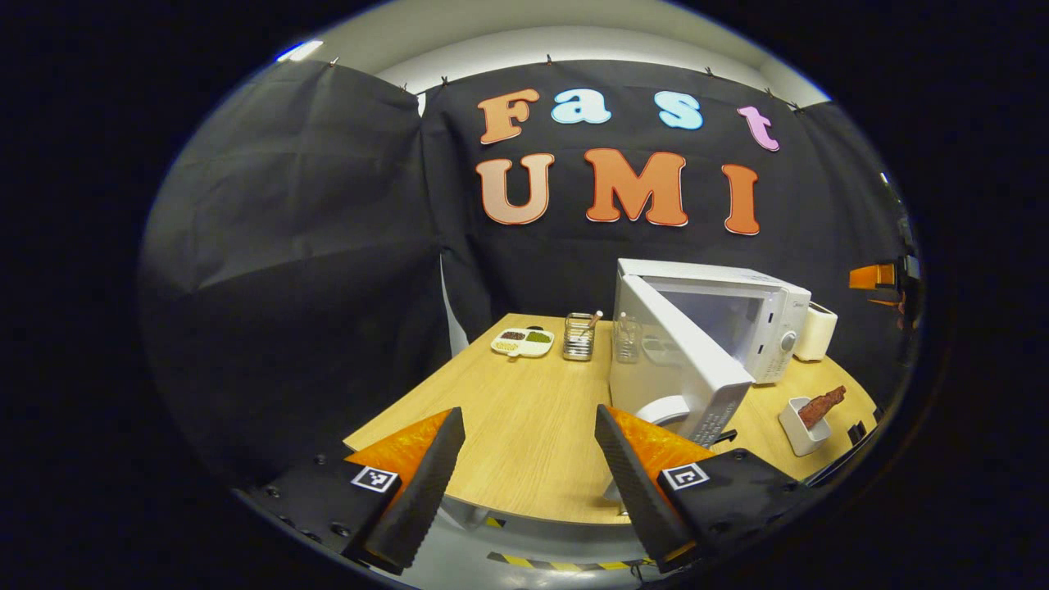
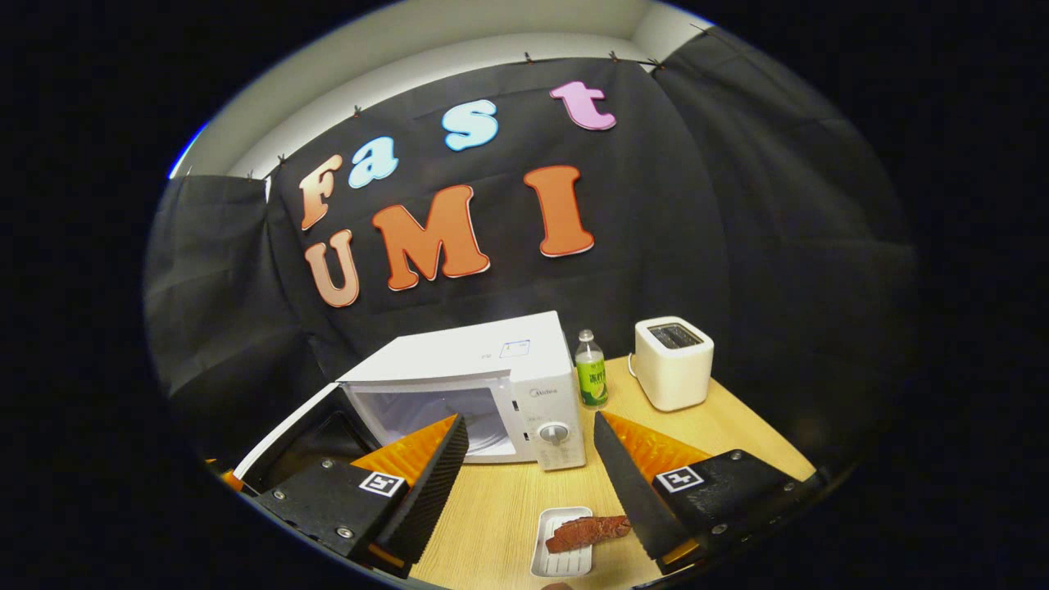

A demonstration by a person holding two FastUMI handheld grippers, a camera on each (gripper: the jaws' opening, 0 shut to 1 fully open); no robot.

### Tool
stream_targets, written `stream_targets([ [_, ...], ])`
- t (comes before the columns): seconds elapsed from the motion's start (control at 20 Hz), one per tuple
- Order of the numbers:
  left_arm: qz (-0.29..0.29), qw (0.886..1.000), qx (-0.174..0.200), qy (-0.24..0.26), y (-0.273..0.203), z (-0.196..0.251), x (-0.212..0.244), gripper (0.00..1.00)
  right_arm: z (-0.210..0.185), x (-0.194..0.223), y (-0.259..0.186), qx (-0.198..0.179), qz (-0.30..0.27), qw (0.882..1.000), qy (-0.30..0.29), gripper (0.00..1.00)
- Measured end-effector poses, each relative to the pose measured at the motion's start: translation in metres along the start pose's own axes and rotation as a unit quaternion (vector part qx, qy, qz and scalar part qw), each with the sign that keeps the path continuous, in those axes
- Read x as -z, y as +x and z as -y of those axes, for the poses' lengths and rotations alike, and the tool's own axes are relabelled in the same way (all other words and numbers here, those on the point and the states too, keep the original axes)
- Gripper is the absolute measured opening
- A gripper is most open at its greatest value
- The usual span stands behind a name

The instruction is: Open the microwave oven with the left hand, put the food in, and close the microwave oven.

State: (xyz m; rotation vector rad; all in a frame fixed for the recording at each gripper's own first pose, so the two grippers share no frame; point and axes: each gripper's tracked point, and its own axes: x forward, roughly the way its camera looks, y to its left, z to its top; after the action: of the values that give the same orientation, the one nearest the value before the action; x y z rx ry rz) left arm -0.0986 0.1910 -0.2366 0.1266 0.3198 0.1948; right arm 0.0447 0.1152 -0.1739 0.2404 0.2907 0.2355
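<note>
A white microwave oven (image 1: 737,315) (image 2: 492,369) stands on the wooden table (image 1: 524,418) with its door (image 1: 680,360) swung wide open and the cavity (image 2: 442,414) bare. The food, a reddish-brown piece of meat (image 2: 586,531) (image 1: 822,406), lies across a small white dish (image 2: 564,551) (image 1: 801,426) in front of the oven. My left gripper (image 1: 529,451) is open, back from the table's near edge, just left of the open door. My right gripper (image 2: 529,459) is open above the dish, its fingers on either side of the oven's control panel (image 2: 557,426).
A white toaster (image 2: 674,362) (image 1: 815,330) and a green-labelled bottle (image 2: 590,373) stand right of the oven. At the table's far side sit a divided plate of food (image 1: 523,342), a glass jar with sticks (image 1: 578,336) and a clear bottle (image 1: 627,338).
</note>
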Motion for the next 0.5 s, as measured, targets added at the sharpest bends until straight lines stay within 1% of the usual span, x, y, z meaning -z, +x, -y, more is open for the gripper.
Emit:
stream_targets([
  [0.1,0.009,1.000,-0.008,0.011,0.006,-0.003,-0.011,1.00,0.022,0.017,0.008,0.016,-0.014,0.998,0.057,0.95],
  [0.25,0.019,1.000,-0.005,0.001,0.011,-0.001,-0.031,1.00,0.058,0.054,0.026,0.050,-0.039,0.989,0.132,0.95],
  [0.3,0.024,1.000,-0.004,0.002,0.011,-0.001,-0.039,0.96,0.068,0.069,0.033,0.059,-0.051,0.985,0.154,0.95],
  [0.45,0.040,0.999,-0.011,0.011,0.012,-0.006,-0.055,0.96,0.089,0.112,0.043,0.082,-0.084,0.973,0.200,0.95],
  [0.5,0.039,0.999,-0.012,0.013,0.012,-0.005,-0.057,0.98,0.093,0.121,0.046,0.089,-0.089,0.969,0.211,0.94],
])
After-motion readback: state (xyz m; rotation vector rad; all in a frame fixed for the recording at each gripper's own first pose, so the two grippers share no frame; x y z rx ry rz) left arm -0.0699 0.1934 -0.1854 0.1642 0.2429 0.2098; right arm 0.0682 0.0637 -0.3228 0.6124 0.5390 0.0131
